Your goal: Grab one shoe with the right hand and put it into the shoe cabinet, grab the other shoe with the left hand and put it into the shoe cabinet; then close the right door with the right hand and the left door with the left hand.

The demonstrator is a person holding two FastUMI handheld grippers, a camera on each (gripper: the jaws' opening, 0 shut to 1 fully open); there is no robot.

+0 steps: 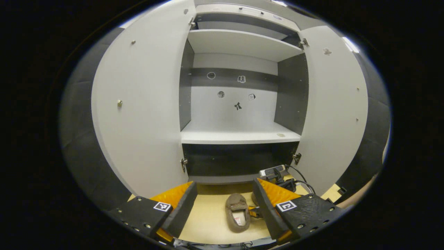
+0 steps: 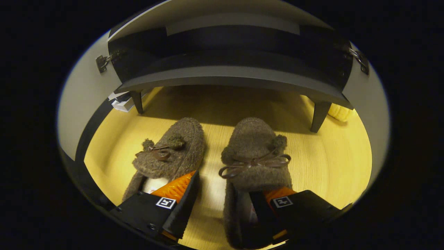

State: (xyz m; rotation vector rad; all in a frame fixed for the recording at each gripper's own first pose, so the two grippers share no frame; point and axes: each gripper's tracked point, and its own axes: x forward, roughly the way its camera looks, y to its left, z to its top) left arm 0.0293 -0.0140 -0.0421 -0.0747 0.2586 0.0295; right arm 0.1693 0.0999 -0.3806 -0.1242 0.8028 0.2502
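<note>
We could read no text; small stickers (image 1: 241, 79) on the cabinet's back wall (image 1: 215, 111) were too blurred.

2 fuzzy brown slippers (image 2: 255, 156), pale wood floor (image 2: 333, 163), white-and-grey cabinet (image 1: 239, 114).

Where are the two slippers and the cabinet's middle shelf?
Left slipper (image 2: 170, 152): right gripper view, on its fuzzy toe top.
Right slipper (image 2: 255, 147): right gripper view, on its toe, above the bow.
Middle shelf (image 1: 239, 133): left gripper view, on its bare top surface.
</note>
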